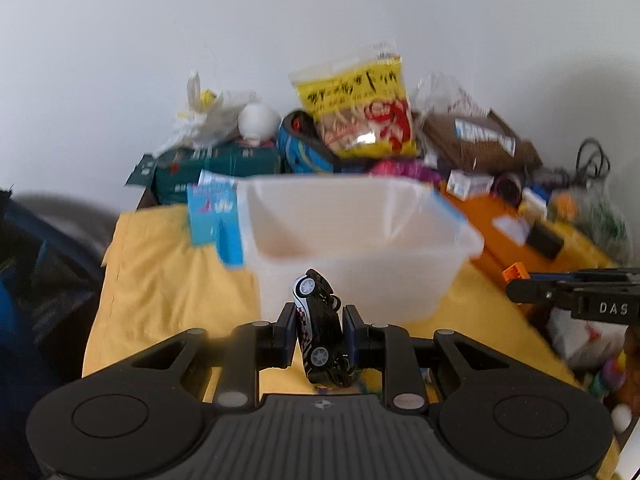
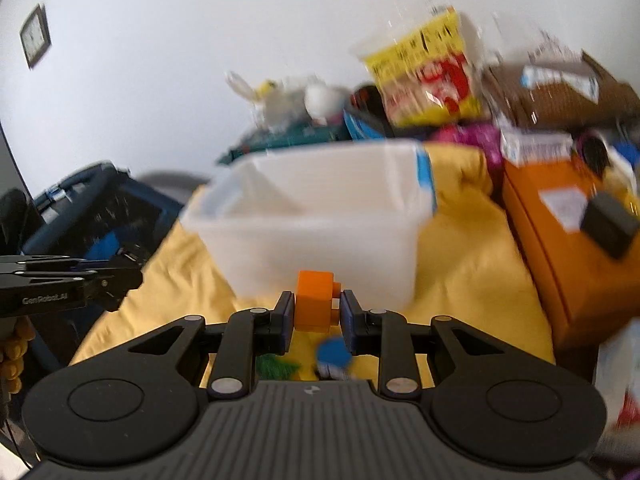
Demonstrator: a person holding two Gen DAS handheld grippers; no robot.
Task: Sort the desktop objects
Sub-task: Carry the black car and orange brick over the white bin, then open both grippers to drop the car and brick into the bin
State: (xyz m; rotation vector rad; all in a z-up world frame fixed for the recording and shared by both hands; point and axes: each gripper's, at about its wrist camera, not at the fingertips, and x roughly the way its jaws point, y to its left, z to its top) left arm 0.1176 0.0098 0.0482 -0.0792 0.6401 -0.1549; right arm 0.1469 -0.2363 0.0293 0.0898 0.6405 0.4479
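Orange block [image 2: 315, 305] and black toy car [image 1: 322, 330], each pinched in jaws, hang near the white tub [image 1: 352, 236]; best released well over its rim.

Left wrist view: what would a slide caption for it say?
Left tool holds a black toy car nose-up before a translucent plastic bin on a yellow cloth.
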